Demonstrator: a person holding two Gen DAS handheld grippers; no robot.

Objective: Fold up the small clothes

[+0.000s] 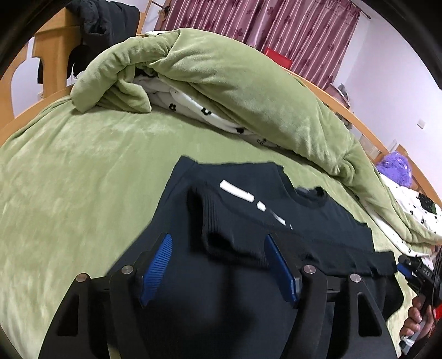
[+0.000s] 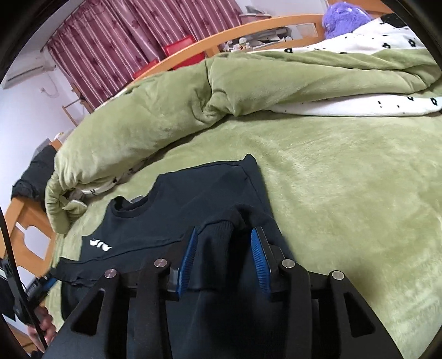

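A small dark navy sweatshirt (image 1: 276, 198) with white lettering lies on the green bed cover; it also shows in the right wrist view (image 2: 154, 229). Both sleeves are folded in over the body. My left gripper (image 1: 218, 243) is open, its blue pads either side of the ribbed cuff (image 1: 221, 221) of one sleeve, just above it. My right gripper (image 2: 223, 234) is open around the other ribbed cuff (image 2: 218, 232), which lies between the pads without being pinched. The right gripper also shows at the left view's right edge (image 1: 414, 273).
A bunched green quilt (image 1: 221, 77) with a white flowered lining lies along the far side of the bed. The green bed cover (image 2: 345, 193) spreads wide to the right of the sweatshirt. A wooden bed frame (image 2: 248, 27), a purple plush (image 2: 345, 16) and maroon curtains stand behind.
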